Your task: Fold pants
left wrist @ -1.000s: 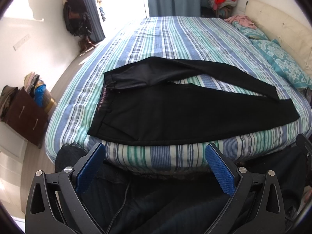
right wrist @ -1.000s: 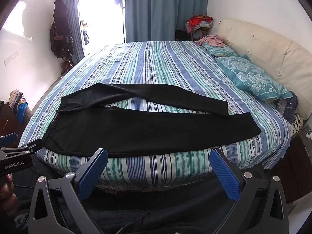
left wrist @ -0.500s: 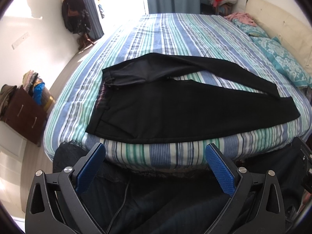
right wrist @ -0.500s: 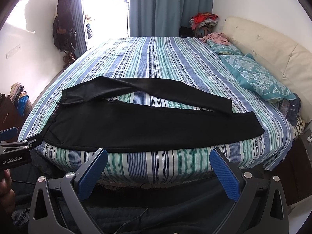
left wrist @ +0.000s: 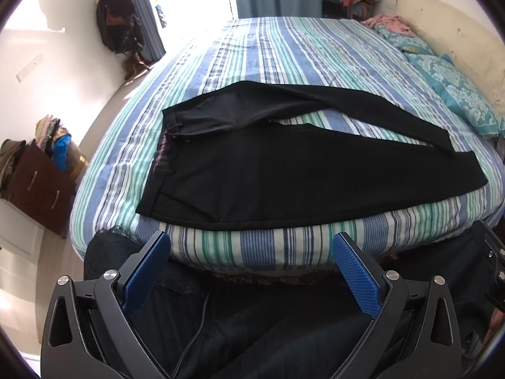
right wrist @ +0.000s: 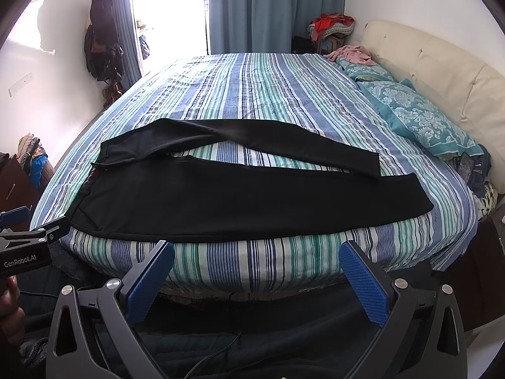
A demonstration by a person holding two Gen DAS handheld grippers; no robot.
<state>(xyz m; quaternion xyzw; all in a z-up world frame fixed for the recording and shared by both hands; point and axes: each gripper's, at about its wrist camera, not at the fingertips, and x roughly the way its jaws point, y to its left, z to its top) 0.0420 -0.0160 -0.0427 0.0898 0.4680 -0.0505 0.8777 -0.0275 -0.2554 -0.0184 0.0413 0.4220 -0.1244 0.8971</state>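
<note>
Looking over the bed: I see both tools held short of the near edge, touching no cloth.
Pants: black pants (left wrist: 284,177) lie flat across the striped bed cover (left wrist: 268,50), close to the near edge, waistband toward the left, hems toward the right.
Near leg: it runs straight along the edge of the mattress and ends near the right corner.
Far leg: it angles away from the crotch, leaving a wedge of stripes between the two legs, and its hem lies just beside the near leg's hem.
Left gripper: my left gripper (left wrist: 251,267) hangs in front of the mattress side, blue pads (left wrist: 146,273) spread wide, with nothing between them.
Right gripper: my right gripper (right wrist: 257,273) sits likewise below the edge, fingers wide apart and bare; from its view the left tool's body shows at the far left.
Pillow: a teal patterned pillow (right wrist: 419,117) lies at the right against the cream headboard (right wrist: 442,72).
Pink garment: crumpled at the far end of the pillows (right wrist: 352,54).
Curtains: blue curtains (right wrist: 271,9) hang behind the bed, beside a bright doorway.
Dresser: a dark brown dresser (left wrist: 38,186) stands on the left with clothes heaped on top.
</note>
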